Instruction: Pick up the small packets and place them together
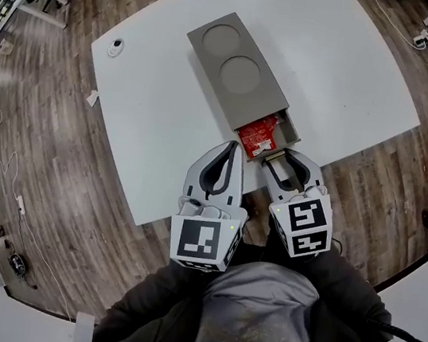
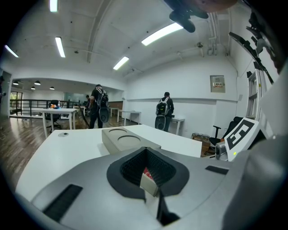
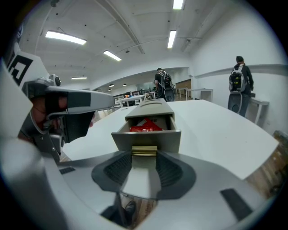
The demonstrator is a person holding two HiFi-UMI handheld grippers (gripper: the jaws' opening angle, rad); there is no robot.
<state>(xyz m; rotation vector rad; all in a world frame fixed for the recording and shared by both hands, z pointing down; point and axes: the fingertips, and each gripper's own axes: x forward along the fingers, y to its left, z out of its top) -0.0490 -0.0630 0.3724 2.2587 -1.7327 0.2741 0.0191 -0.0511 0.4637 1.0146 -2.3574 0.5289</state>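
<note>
Right gripper view: claw [image 3: 144, 156] seemingly round drawer handle [image 3: 144, 149]

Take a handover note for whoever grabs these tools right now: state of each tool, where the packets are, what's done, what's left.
The left tool is shut and empty, beside the drawer.
The right tool is closed on the drawer handle.
The red packets lie in the open drawer of the grey box on the table.
Done: drawer is open. Left: lift the packets out and place them together; none picked up yet.
</note>
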